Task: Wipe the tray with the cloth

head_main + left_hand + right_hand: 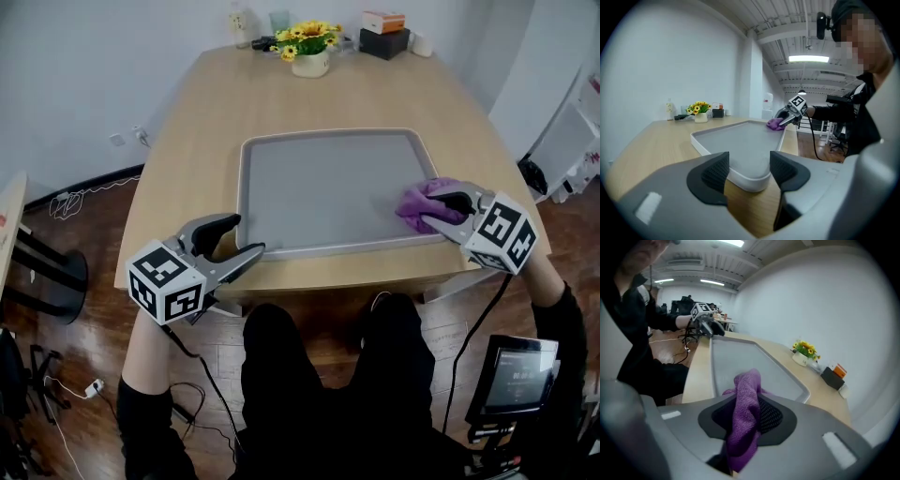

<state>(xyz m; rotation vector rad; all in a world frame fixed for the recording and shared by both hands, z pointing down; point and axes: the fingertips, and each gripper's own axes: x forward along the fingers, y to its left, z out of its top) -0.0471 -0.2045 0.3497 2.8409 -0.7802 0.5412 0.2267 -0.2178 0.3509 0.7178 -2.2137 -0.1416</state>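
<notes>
A grey rectangular tray (pixel 328 138) lies on the wooden table (pixel 197 141). A purple cloth (pixel 419 202) rests on the tray's right near part, and my right gripper (pixel 435 214) is shut on it. In the right gripper view the cloth (pixel 746 404) bunches up between the pads, with the tray (pixel 736 357) beyond. My left gripper (pixel 241 239) is at the tray's near left corner, open. In the left gripper view the corner rim (pixel 749 180) sits just ahead of the gap, and the pads (pixel 715 173) stand apart from it. The cloth (pixel 775 123) shows across the tray.
A white pot of yellow flowers (pixel 309 49), a black and orange box (pixel 384 36) and small bottles stand at the table's far end. The table's near edge runs just below the tray. A screen on a stand (pixel 514 377) is at my lower right; cables lie on the floor.
</notes>
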